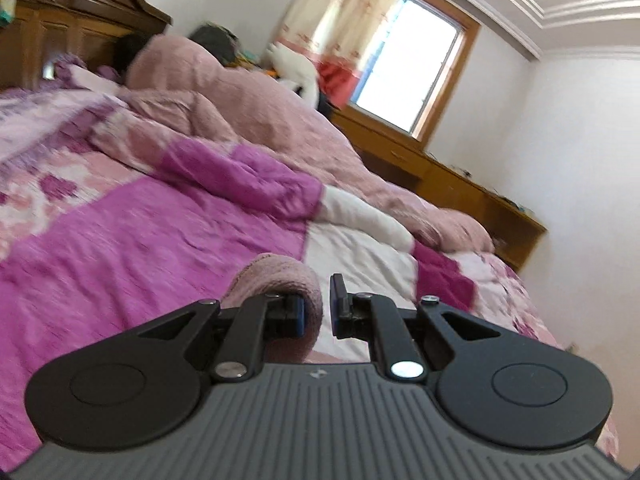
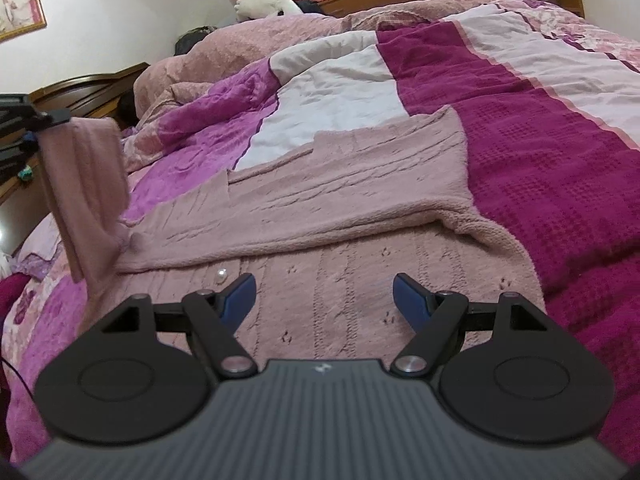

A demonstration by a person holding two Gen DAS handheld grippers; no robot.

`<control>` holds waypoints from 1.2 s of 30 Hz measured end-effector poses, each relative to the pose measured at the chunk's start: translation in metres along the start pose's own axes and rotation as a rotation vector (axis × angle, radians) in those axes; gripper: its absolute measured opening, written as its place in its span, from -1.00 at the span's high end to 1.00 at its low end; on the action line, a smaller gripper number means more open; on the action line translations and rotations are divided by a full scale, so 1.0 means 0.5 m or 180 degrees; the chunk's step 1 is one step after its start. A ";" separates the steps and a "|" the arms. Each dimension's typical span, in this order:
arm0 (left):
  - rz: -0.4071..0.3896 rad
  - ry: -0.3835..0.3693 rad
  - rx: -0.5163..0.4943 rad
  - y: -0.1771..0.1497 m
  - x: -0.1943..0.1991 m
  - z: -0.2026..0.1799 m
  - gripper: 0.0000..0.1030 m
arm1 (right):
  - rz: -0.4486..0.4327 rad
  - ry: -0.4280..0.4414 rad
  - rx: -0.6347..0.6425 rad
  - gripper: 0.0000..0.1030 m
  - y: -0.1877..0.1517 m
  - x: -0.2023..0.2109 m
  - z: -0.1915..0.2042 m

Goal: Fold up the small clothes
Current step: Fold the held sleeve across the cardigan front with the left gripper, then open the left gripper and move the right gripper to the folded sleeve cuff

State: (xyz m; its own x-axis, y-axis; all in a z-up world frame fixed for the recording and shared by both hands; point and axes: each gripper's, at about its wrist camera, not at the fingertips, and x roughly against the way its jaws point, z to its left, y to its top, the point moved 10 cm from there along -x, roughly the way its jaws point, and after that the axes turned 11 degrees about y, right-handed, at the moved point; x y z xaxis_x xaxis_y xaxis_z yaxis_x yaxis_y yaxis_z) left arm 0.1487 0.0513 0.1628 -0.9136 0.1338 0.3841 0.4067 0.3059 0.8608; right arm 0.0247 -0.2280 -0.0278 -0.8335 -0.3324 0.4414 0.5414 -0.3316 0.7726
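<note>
In the left wrist view, the left gripper is clenched on a fold of the dusty-pink knitted sweater, which bulges up over its left finger. Beyond lies the bed's magenta, white and floral quilt. A rumpled pale-pink blanket is heaped at the far side. A wooden headboard stands far left. A curtained window and a long wooden cabinet stand far right.

In the right wrist view, the right gripper is released, its 2 blue-padded fingers spread wide just above the sweater, nothing between them. The sweater lies flat on the quilt, its far part folded over. At the left, 1 sleeve hangs lifted from the left gripper. A small white pearl button sits near the left finger.
</note>
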 end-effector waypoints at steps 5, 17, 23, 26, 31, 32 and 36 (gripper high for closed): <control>0.0214 -0.0055 -0.0243 -0.098 -0.055 -0.072 0.75 | -0.0023 -0.0008 -0.0090 -0.49 0.000 0.001 -0.016; 0.1117 -0.0041 -0.0565 -0.355 -0.186 -0.117 0.75 | -0.0007 -0.0029 -0.0187 -0.49 -0.012 0.000 -0.038; 0.1285 -0.0028 -0.0675 -0.390 -0.199 -0.113 0.72 | 0.0020 -0.0051 -0.0167 -0.49 -0.019 -0.007 -0.041; 0.1321 -0.0054 -0.0699 -0.392 -0.200 -0.112 0.41 | 0.0024 -0.0065 -0.0152 -0.49 -0.019 -0.009 -0.041; 0.1423 -0.0117 -0.0700 -0.391 -0.193 -0.122 0.06 | 0.0018 -0.0056 -0.0172 -0.49 -0.020 -0.008 -0.040; 0.1436 -0.0119 -0.0706 -0.389 -0.185 -0.123 0.00 | 0.0017 -0.0057 -0.0171 -0.49 -0.020 -0.008 -0.040; 0.1460 0.0011 -0.0783 -0.380 -0.149 -0.112 -0.05 | 0.0006 -0.0059 -0.0189 -0.49 -0.018 -0.006 -0.042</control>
State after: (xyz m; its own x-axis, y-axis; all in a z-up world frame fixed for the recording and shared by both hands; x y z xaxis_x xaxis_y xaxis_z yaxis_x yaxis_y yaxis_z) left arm 0.1395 -0.0696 -0.0107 -0.6415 0.1987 0.7409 0.7540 -0.0141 0.6567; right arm 0.0245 -0.2426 -0.0456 -0.8340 -0.3170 0.4516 0.5482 -0.3831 0.7435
